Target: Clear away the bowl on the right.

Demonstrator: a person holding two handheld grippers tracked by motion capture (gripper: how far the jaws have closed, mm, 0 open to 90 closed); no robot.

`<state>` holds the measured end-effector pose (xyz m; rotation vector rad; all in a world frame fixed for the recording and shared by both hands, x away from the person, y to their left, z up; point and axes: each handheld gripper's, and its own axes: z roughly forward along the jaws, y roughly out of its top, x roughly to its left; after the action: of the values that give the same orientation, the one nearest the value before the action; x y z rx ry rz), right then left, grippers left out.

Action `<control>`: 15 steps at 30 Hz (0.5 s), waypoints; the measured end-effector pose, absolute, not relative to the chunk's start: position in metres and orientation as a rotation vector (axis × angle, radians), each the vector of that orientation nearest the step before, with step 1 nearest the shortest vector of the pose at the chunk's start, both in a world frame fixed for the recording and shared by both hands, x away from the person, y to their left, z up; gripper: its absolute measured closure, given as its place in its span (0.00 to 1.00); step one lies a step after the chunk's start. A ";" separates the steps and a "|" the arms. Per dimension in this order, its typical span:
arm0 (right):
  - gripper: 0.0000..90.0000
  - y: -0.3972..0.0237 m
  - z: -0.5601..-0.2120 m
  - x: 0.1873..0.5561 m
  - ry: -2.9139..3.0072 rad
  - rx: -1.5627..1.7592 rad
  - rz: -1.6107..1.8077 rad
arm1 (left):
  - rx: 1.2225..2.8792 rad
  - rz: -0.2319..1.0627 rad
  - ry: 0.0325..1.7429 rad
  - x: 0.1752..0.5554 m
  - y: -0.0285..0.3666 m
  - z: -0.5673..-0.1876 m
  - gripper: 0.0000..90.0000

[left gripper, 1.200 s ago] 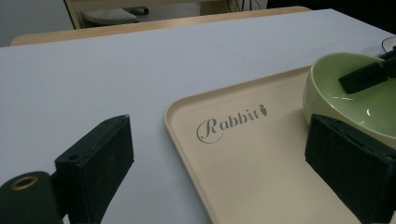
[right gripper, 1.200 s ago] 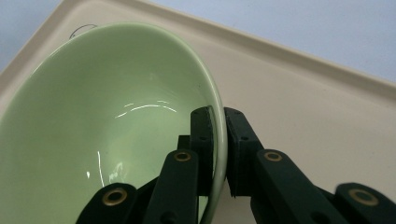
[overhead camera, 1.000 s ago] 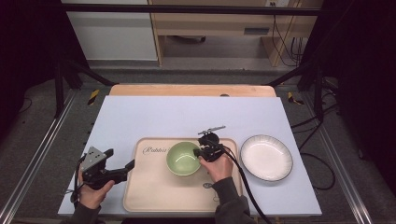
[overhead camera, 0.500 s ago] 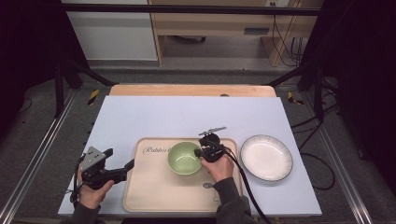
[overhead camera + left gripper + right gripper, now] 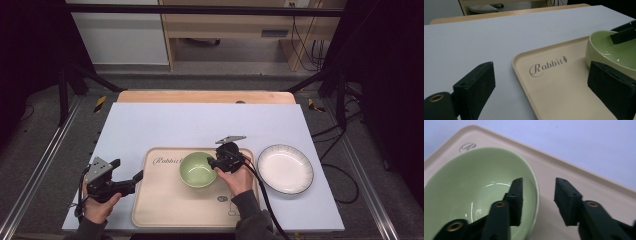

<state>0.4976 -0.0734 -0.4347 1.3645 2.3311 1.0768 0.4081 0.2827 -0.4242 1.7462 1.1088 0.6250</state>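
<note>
Landmark: tray (image 5: 165, 210), beige, sitting on the near middle of the surface (image 5: 165, 125).

Left gripper (image 5: 131, 179) at the tray's near-left edge, jaws released and wide apart. In the left gripper view one jaw is over the bare surface and the other over the tray, so they straddle the tray's left rim; nothing is between them. Left hand (image 5: 97, 206) low, off the tray's left corner.

Right gripper (image 5: 537, 195) over the tray's middle, at the right rim of the bowl (image 5: 198, 170). Jaws parted, one inside the bowl, one outside, wall between them, not yet pinched. Right hand (image 5: 237, 177) just behind it, over the tray's right part.

Bowl: green, empty, upright, on the tray's centre, just right of the "Rabbit" print (image 5: 547, 66).

Plate (image 5: 285, 168): white, dark rim, on the surface just right of the tray, apart from it, empty.

Step, as judged: grasp on the bowl rim being set up; bowl not yet gripped or lifted.

Next move likely calls for clamping the right jaws on the wall, deep enough that the glazed rim won't slip, then lifting level. Left jaws look set to pinch the tray rim and steady it.
</note>
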 end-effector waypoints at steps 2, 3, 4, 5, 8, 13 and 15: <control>0.59 -0.075 -0.433 0.497 2.322 1.358 1.082 | 1.745 0.625 1.110 0.408 0.283 -0.424 0.08; 0.55 -0.078 -0.429 0.496 2.302 1.330 1.101 | 1.744 0.624 1.111 0.408 0.283 -0.424 0.08; 0.55 -0.078 -0.429 0.496 2.302 1.330 1.101 | 1.743 0.625 1.111 0.408 0.283 -0.424 0.08; 0.48 -0.080 -0.426 0.494 2.283 1.312 1.126 | 1.741 0.625 1.112 0.408 0.283 -0.424 0.08; 0.41 -0.081 -0.423 0.492 2.260 1.287 1.154 | 1.741 0.627 1.113 0.408 0.284 -0.424 0.08; 0.27 -0.086 -0.413 0.485 2.218 1.223 1.225 | 1.739 0.629 1.112 0.408 0.284 -0.424 0.08; 0.26 -0.088 -0.411 0.483 2.209 1.219 1.241 | 1.739 0.630 1.113 0.408 0.284 -0.424 0.08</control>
<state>0.4827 -0.0876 -0.4112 1.2192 2.2091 1.2411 0.4082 0.2841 -0.4238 1.7389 1.1132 0.6302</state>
